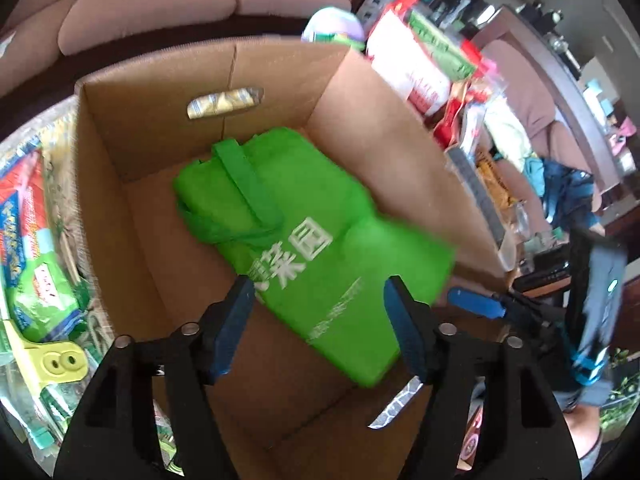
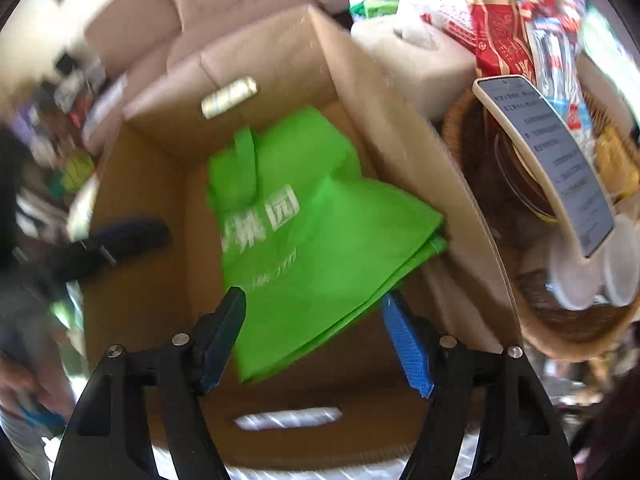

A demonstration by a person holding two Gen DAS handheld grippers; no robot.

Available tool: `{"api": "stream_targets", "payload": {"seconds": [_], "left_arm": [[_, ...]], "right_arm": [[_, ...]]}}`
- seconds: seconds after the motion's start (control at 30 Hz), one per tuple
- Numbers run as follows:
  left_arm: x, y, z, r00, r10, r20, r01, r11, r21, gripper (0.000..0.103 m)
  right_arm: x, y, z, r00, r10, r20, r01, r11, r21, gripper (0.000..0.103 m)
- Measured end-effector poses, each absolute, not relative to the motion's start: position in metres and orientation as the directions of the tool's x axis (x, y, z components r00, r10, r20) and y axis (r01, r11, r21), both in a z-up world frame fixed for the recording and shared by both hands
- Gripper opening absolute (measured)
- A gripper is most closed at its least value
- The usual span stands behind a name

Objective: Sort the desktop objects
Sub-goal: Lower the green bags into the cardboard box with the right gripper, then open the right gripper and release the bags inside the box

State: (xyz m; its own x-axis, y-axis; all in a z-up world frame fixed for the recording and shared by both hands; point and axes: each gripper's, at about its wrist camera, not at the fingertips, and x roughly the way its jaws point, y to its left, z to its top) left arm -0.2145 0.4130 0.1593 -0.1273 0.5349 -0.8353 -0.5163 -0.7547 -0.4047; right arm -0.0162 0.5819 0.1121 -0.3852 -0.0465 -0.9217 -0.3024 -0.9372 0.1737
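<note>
Inside the cardboard box (image 1: 132, 140) the folded green bag (image 1: 304, 240) lies flat, so that item is done; your left claw (image 1: 318, 300) and right claw (image 2: 314, 316) gape empty. Packets at three o'clock remain.

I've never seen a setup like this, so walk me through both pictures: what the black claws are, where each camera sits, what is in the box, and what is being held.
No robot here: a person carries a hand-held gripper in each hand, each with two blue-padded fingers and a wide-angle camera looking along them.

One picture looks out from the left gripper, the other from the right gripper. Both point down into an open cardboard box.

Inside lies a folded green bag with white lettering. Both grippers are open above it; nothing is held.

Beside the box, a phone leans in a woven basket among snack packets.
</note>
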Motion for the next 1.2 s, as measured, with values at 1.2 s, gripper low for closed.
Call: {"api": "stream_targets", "payload": {"seconds": [1.2], "left_arm": [[-0.214,0.282,0.166,-0.166,0.625,-0.763,-0.577,-0.689,-0.438,0.074]], "right_arm": [[-0.192,0.479,0.000,0.012,0.088,-0.996,-0.032,-0.996,-0.089,0.063]]}}
